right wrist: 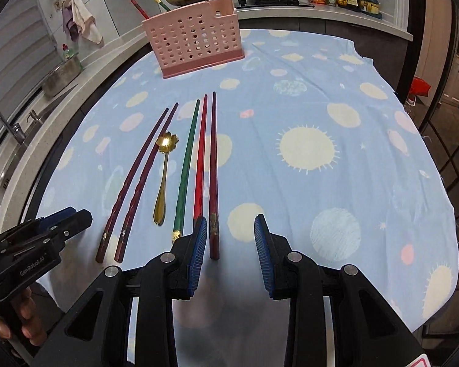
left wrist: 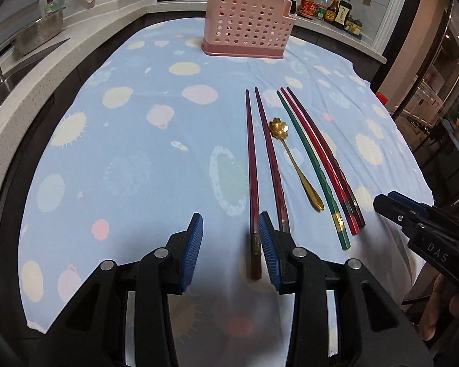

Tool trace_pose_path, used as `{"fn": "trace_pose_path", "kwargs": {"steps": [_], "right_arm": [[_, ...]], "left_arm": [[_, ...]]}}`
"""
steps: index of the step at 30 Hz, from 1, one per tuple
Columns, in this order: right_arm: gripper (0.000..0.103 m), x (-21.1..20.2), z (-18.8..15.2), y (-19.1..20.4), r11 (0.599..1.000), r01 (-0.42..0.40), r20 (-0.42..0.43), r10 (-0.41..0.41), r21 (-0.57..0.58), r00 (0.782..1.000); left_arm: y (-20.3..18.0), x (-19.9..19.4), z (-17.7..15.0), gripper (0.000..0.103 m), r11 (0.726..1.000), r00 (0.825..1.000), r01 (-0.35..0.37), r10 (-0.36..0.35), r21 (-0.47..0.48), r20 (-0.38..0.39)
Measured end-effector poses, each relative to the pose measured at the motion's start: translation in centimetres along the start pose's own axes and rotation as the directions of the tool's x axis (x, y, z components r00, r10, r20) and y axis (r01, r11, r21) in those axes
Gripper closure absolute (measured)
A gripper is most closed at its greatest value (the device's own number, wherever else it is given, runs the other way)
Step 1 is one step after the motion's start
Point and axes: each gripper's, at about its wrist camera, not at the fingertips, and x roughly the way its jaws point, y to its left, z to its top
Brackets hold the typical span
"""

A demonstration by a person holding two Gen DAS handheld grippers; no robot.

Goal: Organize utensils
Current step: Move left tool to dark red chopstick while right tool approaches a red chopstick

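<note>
From my left tool (left wrist: pixel 231 250), the fingers stand apart with nothing between them. Five chopsticks and a small gold spoon (left wrist: pixel 293 165) lie in a row on the bench (left wrist: pixel 122 153), all pointing away from me toward the pink holder (left wrist: pixel 244 24) at the far end. The nearest dark red chopstick (left wrist: pixel 252 183) lies just inside my right finger (left wrist: pixel 267 250), its thick end close to the pad, its long axis running straight ahead along the line of the tool. Its twin (left wrist: pixel 270 159) lies just right of that finger, then the spoon, then the green chopstick (left wrist: pixel 312 165) and two more red ones further right. My right tool (left wrist: pixel 413 217) sits out beyond those.

From my right tool (right wrist: pixel 231 250), the fingers are likewise apart and empty. The dark chopstick (right wrist: pixel 213 177) at the right end of the row lies just inside my left finger (right wrist: pixel 199 247), pointing forward; the bright red chopstick (right wrist: pixel 200 159) runs under that finger's tip. The holder (right wrist: pixel 195 39) stands ahead and left, with a few chopsticks already in it.

I judge each tool is nearest its own end of the row, and each would need only a small sideways shift to centre on a stick.
</note>
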Motion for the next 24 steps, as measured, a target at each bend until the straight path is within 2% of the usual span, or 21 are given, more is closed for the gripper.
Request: {"fn": "trace_pose_path", "kwargs": {"steps": [13,24], "right_arm": [[0.083,1.4,-0.2,0.3,1.000,-0.009,-0.023,0.009,0.001,1.000],[0.088,2.3,-0.4,0.8,1.000,-0.016,-0.047,0.015,-0.018,0.999]], "left_arm": [[-0.9,0.3,-0.8,0.068,0.999,0.999,0.022,-0.022,0.024,-0.025],[-0.5,1.2,-1.2,0.068,0.999,0.998,0.034,-0.034,-0.002,-0.058]]}}
